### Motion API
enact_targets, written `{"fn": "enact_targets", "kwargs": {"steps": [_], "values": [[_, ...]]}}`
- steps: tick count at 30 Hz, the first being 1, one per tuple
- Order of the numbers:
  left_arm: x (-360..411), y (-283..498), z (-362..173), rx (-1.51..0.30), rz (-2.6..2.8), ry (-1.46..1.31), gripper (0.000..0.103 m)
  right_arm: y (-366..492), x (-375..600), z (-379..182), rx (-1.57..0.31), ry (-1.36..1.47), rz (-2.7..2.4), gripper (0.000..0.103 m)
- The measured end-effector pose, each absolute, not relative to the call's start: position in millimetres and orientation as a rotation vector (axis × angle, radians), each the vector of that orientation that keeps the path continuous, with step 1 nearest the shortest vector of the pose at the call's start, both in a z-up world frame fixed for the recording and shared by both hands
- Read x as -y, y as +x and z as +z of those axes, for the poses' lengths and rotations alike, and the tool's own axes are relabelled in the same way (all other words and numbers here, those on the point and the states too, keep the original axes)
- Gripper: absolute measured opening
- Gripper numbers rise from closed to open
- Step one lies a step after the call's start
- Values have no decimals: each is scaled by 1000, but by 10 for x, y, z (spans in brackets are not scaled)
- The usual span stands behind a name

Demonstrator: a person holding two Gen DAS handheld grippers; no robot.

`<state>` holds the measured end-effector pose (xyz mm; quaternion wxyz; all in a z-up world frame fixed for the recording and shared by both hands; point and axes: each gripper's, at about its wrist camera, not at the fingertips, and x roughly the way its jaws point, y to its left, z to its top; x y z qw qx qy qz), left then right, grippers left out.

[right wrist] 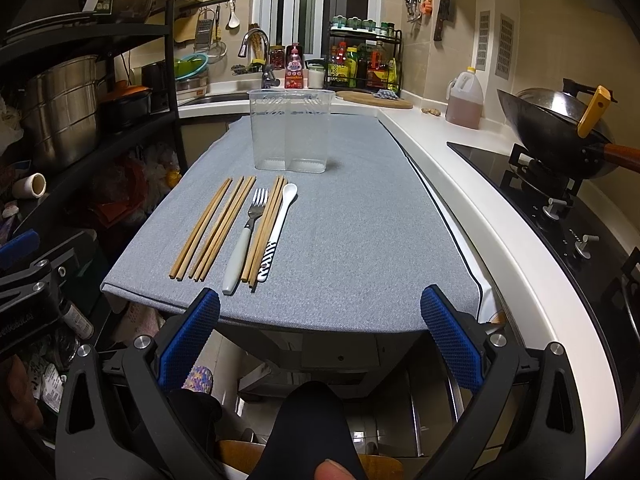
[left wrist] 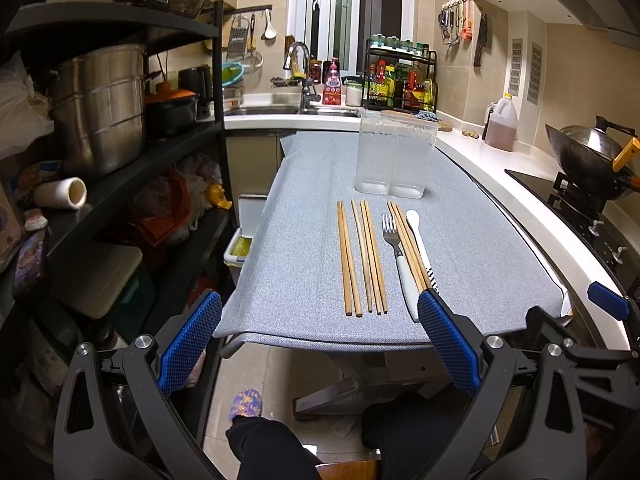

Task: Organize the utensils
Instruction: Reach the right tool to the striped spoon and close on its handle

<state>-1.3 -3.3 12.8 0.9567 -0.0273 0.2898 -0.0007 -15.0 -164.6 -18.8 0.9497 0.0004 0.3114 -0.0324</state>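
Several wooden chopsticks (left wrist: 362, 258) (right wrist: 212, 228) lie side by side on the grey cloth-covered table (left wrist: 480, 248) (right wrist: 360, 232). Among them are a fork with a white handle (left wrist: 398, 252) (right wrist: 246, 232) and a white spoon with a striped handle (left wrist: 418, 236) (right wrist: 280, 224). Behind them stands a clear two-compartment plastic holder (left wrist: 394, 156) (right wrist: 290, 130), empty. My left gripper (left wrist: 320, 312) hovers open at the table's near edge, short of the utensils. My right gripper (right wrist: 320, 304) is open too, near the front edge, right of the utensils.
A black shelf with steel pots (left wrist: 100, 108) stands on the left. A white counter (left wrist: 520, 184) with an oil jug (right wrist: 464, 98), a stove and a wok (right wrist: 556, 128) runs along the right. The sink (left wrist: 288, 110) and a condiment rack (left wrist: 400, 80) sit at the back. A person's legs are below.
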Motion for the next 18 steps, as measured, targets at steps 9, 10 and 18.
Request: {"fn": "enact_targets", "kwargs": {"steps": [9, 10, 18], "values": [[-196, 166, -83, -627, 65, -95, 95, 253, 1856, -379, -655, 119, -45, 98], [-213, 187, -101, -631, 73, -94, 95, 323, 1874, -420, -663, 136, -49, 98], [-407, 403, -260, -678, 123, -98, 95, 865, 1772, -753, -731, 131, -10, 79]]}}
